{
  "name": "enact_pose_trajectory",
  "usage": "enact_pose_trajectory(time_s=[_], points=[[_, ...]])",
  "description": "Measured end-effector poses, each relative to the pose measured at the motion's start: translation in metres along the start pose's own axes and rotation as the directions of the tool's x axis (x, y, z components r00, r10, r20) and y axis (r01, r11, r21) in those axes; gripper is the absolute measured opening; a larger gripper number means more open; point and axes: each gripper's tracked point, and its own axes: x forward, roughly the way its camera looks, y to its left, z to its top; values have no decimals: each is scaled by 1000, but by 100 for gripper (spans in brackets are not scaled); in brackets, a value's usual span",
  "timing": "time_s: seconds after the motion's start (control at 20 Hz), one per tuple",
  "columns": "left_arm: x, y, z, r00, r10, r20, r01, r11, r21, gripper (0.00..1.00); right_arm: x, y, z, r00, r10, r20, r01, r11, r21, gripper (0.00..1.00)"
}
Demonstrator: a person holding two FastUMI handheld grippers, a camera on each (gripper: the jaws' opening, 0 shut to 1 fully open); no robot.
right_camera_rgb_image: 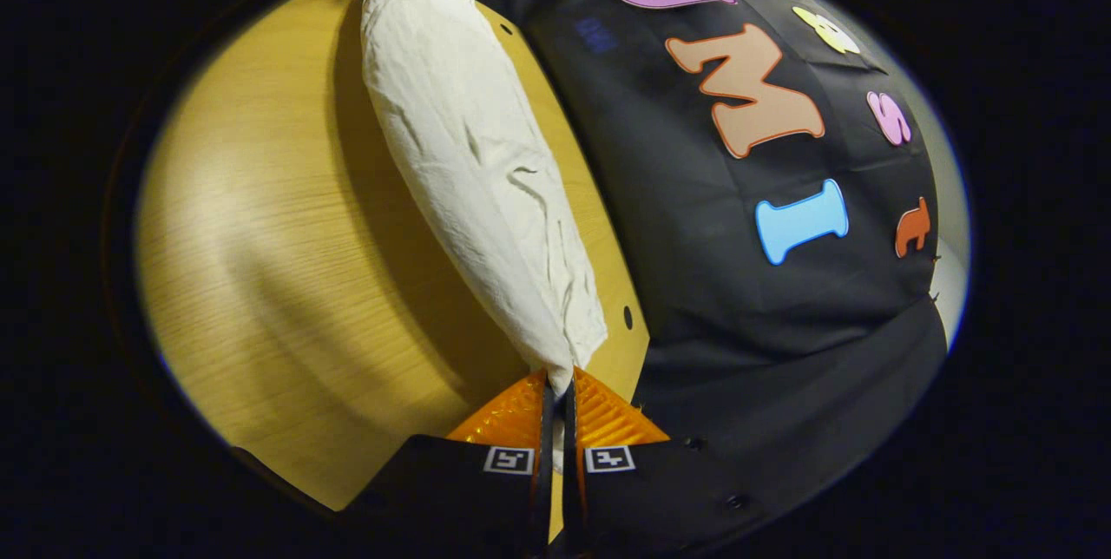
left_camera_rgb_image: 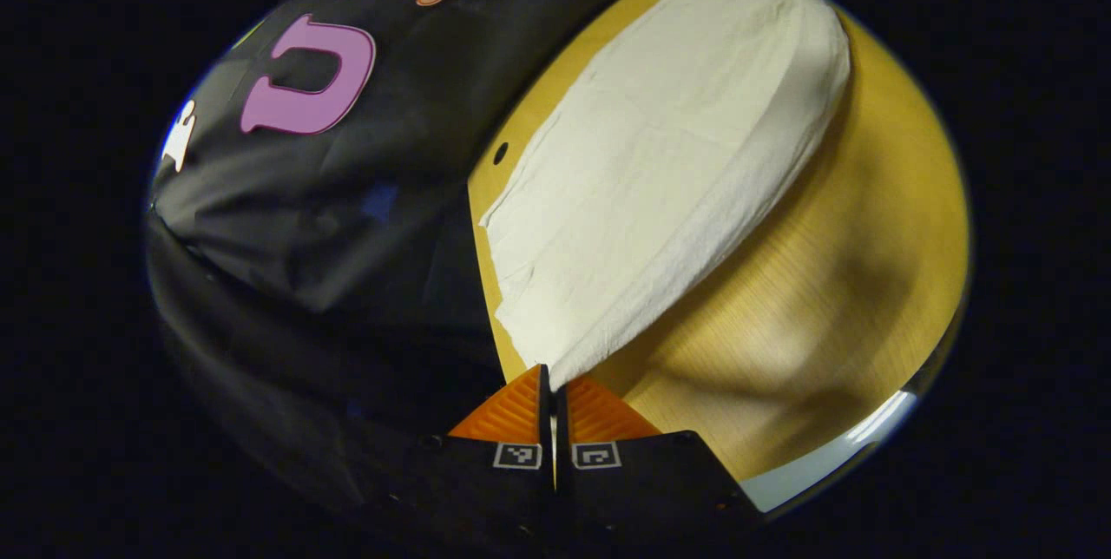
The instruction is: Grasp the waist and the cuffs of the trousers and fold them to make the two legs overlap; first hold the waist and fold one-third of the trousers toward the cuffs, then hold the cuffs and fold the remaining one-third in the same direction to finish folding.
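In the left gripper view the left gripper (left_camera_rgb_image: pixel 554 385) has its fingers pressed together on an end of the pale trousers (left_camera_rgb_image: pixel 660 168); the cloth runs away from the tips as a long folded band along the tabletop (left_camera_rgb_image: pixel 833 299), close beside the edge that meets the black wall cloth (left_camera_rgb_image: pixel 347 220); a wide stretch of bare wood lies open on the other side. In the right gripper view the right gripper (right_camera_rgb_image: pixel 558 385) is likewise clamped on an end of the trousers (right_camera_rgb_image: pixel 469 160); they stretch along the far edge of the tabletop (right_camera_rgb_image: pixel 278 264), near a small hole (right_camera_rgb_image: pixel 627 317) by the corner; bare wood spreads beside them.
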Motion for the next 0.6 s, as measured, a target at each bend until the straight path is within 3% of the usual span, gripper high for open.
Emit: enact_pose_trajectory(time_s=[0.35,0.6], points=[[-4,62,57,986,162,29,-159,984,-83,0,3,-75,34,984,-154,93,140,980,142,7],[-1,94,87,971,235,41,-224,958,-179,0,29,-105,51,969,-226,100,196,949,246,7]])
